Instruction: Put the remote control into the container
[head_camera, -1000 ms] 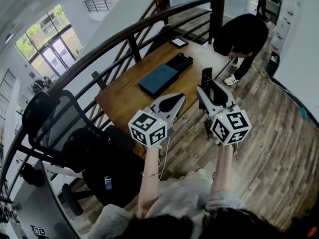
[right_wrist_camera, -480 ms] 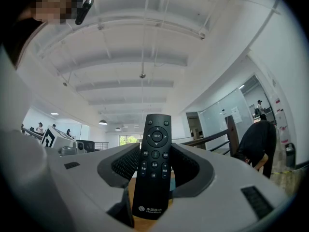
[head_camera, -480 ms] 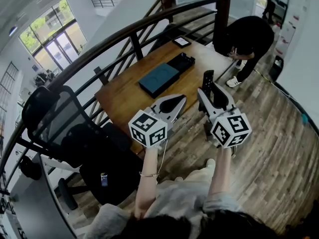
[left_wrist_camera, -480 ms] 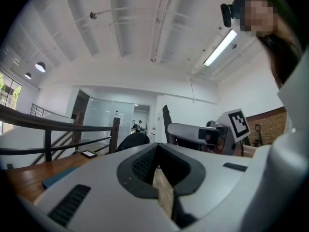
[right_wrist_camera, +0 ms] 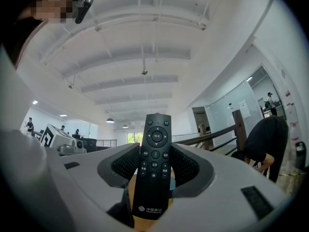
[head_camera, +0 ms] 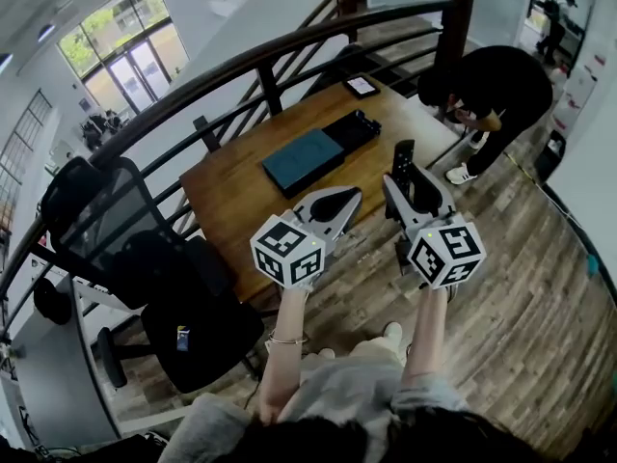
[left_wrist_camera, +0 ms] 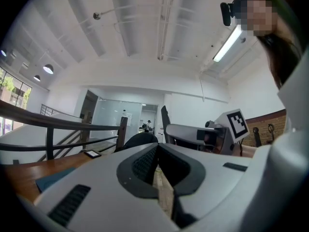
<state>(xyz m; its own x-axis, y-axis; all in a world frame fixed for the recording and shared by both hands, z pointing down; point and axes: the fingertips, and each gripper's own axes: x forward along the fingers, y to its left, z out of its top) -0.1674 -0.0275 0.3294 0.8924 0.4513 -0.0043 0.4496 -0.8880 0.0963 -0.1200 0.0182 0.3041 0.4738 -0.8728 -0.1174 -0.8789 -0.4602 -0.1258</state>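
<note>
Two tools hang over the near edge of the worktop (head_camera: 241, 191). The right hand-held gripper (head_camera: 403, 174) clamps the remote control (right_wrist_camera: 153, 168) upright by its lower half, likely ready to carry it forward. The left hand-held gripper (head_camera: 349, 196) is closed on nothing. Further along lies the open black container (head_camera: 349, 130), touching a teal slab (head_camera: 304, 157). Nothing blocks the path, and a bending person (head_camera: 487, 75) is well beyond it.

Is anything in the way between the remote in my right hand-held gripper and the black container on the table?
Nothing visible. The remote is clamped in the right hand-held gripper; only bare tabletop shows between it and the open black container. The teal box lies beside the container, off that line.
</note>
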